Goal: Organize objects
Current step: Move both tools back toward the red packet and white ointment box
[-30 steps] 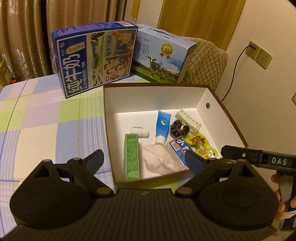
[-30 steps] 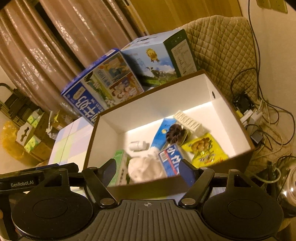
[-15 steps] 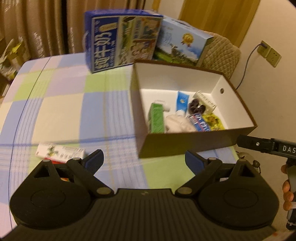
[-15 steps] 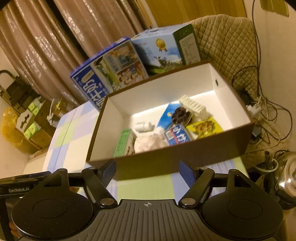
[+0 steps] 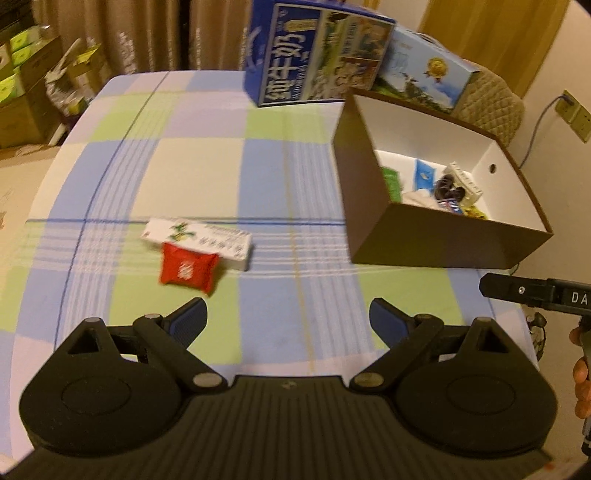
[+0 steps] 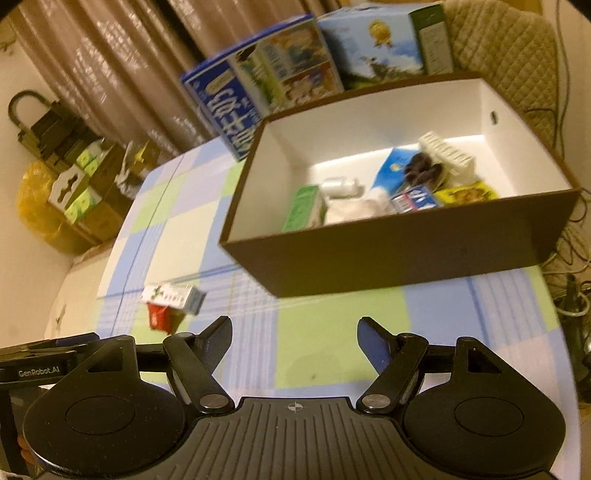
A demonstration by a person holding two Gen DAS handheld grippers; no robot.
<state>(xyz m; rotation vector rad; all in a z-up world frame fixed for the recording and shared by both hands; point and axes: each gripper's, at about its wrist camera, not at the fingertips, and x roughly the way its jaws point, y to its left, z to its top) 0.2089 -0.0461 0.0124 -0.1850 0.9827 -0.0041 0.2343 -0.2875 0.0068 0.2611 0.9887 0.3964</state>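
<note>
Nearest the left wrist camera, the left tongs (image 5: pixel 288 317) are held with jaws wide apart and nothing between them, above the checked cloth of the desk (image 5: pixel 184 158). Just beyond the left finger, a red packet (image 5: pixel 187 272) is seen lying flat on the cloth, its far edge touching or slightly overlapping a white carton (image 5: pixel 197 240) printed with a green plant. Both items are left outside the box.

From the right wrist camera, the right tongs (image 6: pixel 293 338) are likewise seen with jaws spread and empty, held over the near part of the desk. A hand (image 5: pixel 580 373) is partly seen at the right edge of the left view, gripping the handle of the right tool.

Farther right, a brown box (image 5: pixel 432 240) with a white interior is set on the desk, well apart from the packet and carton. Inside it, a green carton (image 6: pixel 301 208), a small white bottle (image 6: pixel 341 184), a blue tube (image 6: pixel 393 170), a crumpled white item (image 6: pixel 351 210), a blue-and-white pack (image 6: pixel 415 199), a dark ring-shaped thing (image 6: pixel 423 170), a white ribbed piece (image 6: pixel 447 153) and a yellow packet (image 6: pixel 467 192) are gathered toward the near wall.

Behind the box, 2 milk cartons (image 5: pixel 317 55) are stood side by side, with curtains (image 5: pixel 110 33) beyond.
</note>
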